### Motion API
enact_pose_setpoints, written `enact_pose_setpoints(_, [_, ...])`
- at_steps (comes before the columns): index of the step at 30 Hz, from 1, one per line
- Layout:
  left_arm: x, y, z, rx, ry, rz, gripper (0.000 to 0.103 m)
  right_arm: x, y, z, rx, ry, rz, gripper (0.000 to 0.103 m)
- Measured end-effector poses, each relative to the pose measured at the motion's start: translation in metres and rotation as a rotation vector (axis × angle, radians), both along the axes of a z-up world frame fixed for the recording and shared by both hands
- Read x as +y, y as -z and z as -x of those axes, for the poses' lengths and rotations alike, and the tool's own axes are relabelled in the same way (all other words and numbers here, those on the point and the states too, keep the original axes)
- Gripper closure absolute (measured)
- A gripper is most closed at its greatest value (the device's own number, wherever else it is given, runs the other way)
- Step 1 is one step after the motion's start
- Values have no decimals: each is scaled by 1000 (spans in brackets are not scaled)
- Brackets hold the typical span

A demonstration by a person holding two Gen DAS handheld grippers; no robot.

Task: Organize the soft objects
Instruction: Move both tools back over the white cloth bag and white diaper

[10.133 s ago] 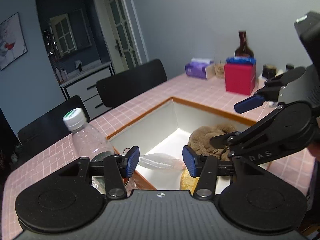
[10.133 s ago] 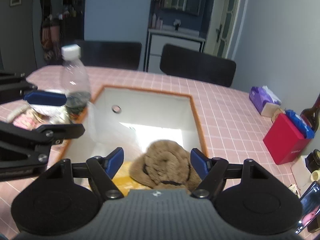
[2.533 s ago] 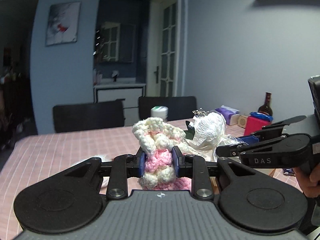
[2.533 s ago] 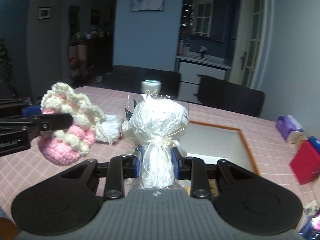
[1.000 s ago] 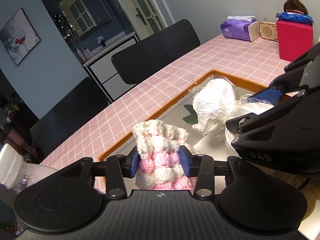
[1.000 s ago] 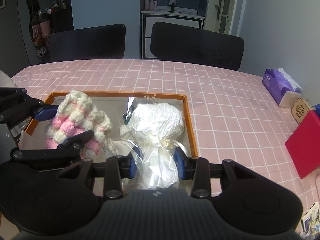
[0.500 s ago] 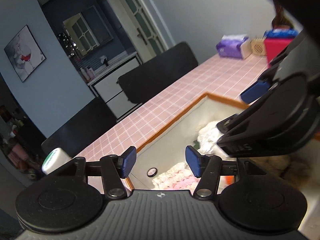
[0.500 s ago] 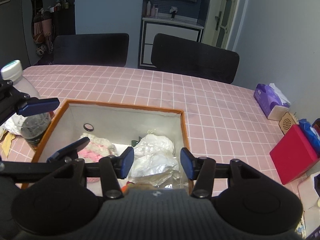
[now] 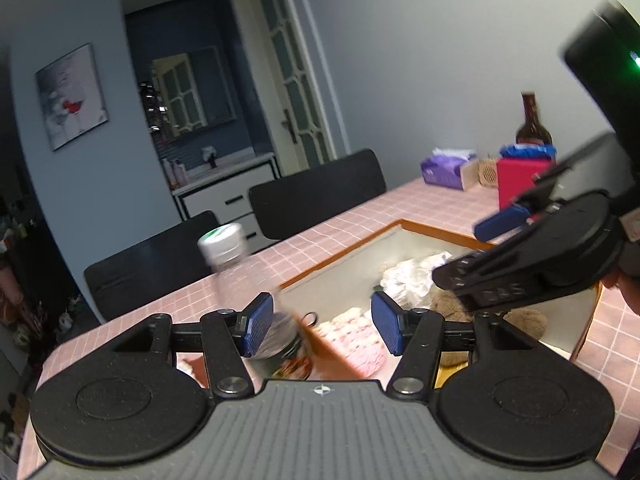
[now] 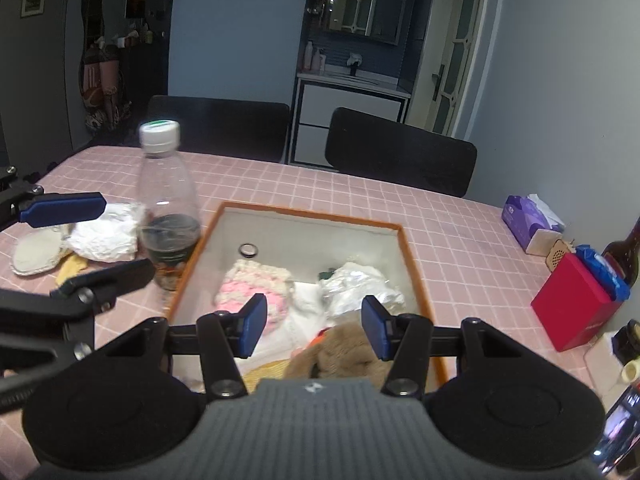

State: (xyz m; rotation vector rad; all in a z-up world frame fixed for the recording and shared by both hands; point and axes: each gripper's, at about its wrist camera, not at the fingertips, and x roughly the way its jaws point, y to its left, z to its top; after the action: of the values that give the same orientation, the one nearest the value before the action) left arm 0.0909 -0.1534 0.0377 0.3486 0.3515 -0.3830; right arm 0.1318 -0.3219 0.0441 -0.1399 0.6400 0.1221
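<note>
In the orange-rimmed box (image 10: 416, 276) you have a pink-and-cream crochet piece (image 10: 256, 286) lying at the left, a white wrapped bundle (image 10: 360, 284) just right of it, and a brown plush (image 10: 344, 354) at the near edge. On the table left of the box lie a crumpled white bundle (image 10: 106, 236) and a cream pad (image 10: 34, 254).

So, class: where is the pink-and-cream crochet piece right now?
In the right wrist view, the crochet piece lies inside the orange-rimmed box, on its left side, beside the white wrapped bundle.
</note>
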Motion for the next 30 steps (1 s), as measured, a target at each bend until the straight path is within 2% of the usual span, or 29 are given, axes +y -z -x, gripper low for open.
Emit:
enact_pose_setpoints(5, [38, 6, 21, -26, -28, 84, 36, 23, -1, 33, -43, -34, -40, 51])
enact_pose_setpoints(11, [84, 22, 38, -2, -121, 140, 36, 54, 8, 62, -79, -60, -54, 49])
enact_pose_setpoints(17, [124, 41, 45, 18, -210, 149, 36, 95, 26, 76, -130, -110, -98, 48])
enact_pose_setpoints(22, [157, 54, 45, 38, -256, 168, 36, 136, 47, 73, -161, -156, -80, 48])
enact_pose_setpoints(30, [197, 71, 31, 80, -297, 151, 36, 180, 82, 39, -95, -189, -117, 48])
